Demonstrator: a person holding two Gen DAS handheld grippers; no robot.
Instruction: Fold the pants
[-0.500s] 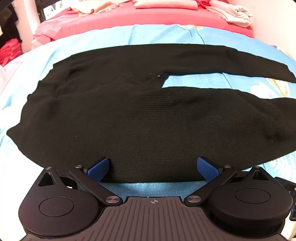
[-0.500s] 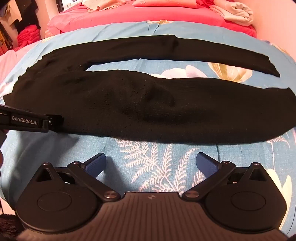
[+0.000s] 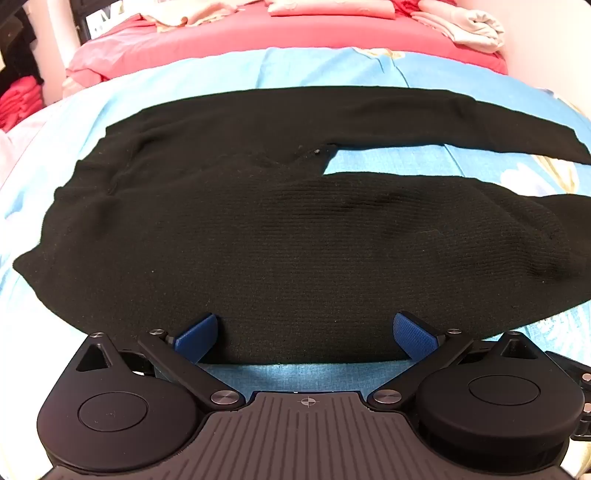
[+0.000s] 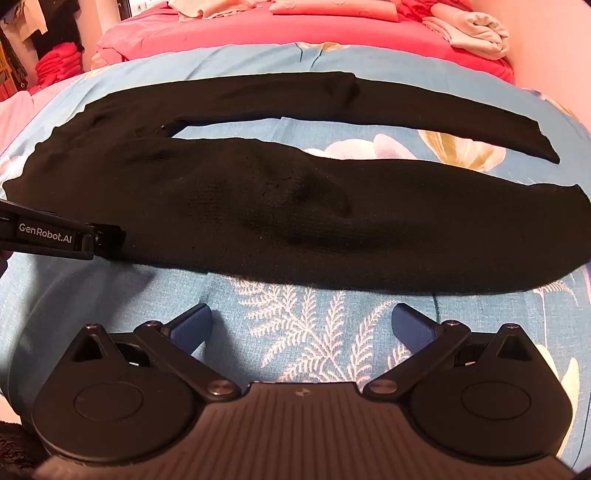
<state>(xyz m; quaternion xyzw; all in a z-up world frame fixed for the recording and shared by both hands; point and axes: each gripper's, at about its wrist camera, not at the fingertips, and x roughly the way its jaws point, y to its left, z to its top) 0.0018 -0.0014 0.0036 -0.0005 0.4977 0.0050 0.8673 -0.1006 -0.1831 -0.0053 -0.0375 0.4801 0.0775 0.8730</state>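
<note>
Black knit pants (image 3: 280,240) lie flat on a blue flowered bedsheet (image 3: 221,74), waist to the left, both legs stretching right with a gap between them. My left gripper (image 3: 304,330) is open, its blue pads straddling the near hem of the pants by the waist and upper leg. In the right wrist view the same pants (image 4: 295,214) cross the frame. My right gripper (image 4: 301,325) stands open over bare sheet (image 4: 295,325), just short of the near leg's edge. The left gripper (image 4: 107,242) shows at the left edge, over the pants' near edge.
A pink quilt (image 3: 258,37) lies behind the blue sheet, with folded pale cloths (image 3: 465,26) at the back right. Red folded clothes (image 4: 55,62) are stacked at the far left beside the bed.
The right wrist view has come a little closer to the near leg. The left gripper stays where it was.
</note>
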